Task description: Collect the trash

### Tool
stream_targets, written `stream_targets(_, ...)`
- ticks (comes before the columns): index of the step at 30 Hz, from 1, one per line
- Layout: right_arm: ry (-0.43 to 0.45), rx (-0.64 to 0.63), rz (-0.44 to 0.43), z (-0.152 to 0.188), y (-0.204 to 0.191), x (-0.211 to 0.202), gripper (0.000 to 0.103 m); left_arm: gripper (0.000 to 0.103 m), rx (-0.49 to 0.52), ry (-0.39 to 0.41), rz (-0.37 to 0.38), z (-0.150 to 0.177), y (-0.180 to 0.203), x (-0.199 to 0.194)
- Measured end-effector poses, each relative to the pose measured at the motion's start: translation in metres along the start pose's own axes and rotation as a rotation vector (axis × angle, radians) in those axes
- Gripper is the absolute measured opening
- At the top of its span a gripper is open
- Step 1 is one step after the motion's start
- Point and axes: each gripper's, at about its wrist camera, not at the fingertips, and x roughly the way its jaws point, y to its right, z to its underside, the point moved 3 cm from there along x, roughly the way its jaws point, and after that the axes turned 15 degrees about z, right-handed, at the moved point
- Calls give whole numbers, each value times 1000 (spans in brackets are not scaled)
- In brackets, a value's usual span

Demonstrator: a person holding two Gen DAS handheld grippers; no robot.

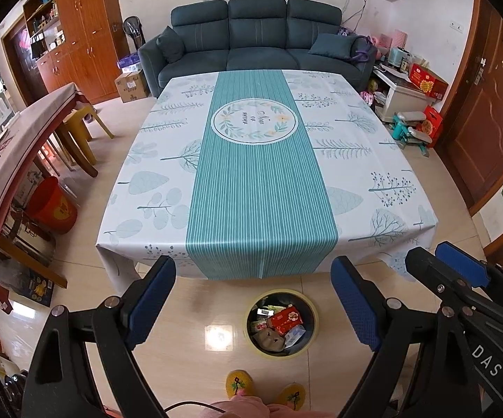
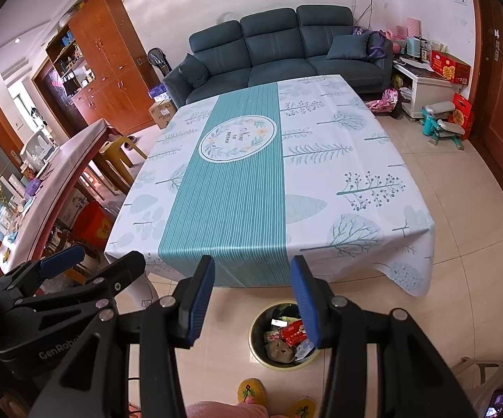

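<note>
A round trash bin (image 1: pixel 312 308) with a yellow rim stands on the floor in front of the table; it also shows in the right wrist view (image 2: pixel 256 343). It holds a red wrapper (image 1: pixel 285 317), a brown crumpled piece and other packets. My left gripper (image 1: pixel 253 299) is open and empty, held above the floor near the bin. My right gripper (image 2: pixel 251 299) is open and empty above the bin. The right gripper shows at the right edge of the left wrist view (image 1: pixel 443 261). The left gripper shows at the left of the right wrist view (image 2: pixel 94 261).
The table (image 1: pixel 356 160) wears a white and teal cloth with a wreath print. A dark sofa (image 1: pixel 255 35) stands behind it. A side table (image 1: pixel 25 146), yellow stools and a red bucket (image 1: pixel 51 205) are at left. The person's yellow slippers (image 1: pixel 241 385) are below.
</note>
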Motion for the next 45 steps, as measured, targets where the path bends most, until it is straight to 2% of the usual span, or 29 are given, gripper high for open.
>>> stream_targets(45, -3, -2, -4, 3, 2, 0, 46, 89, 13, -3, -3, 3, 2, -6)
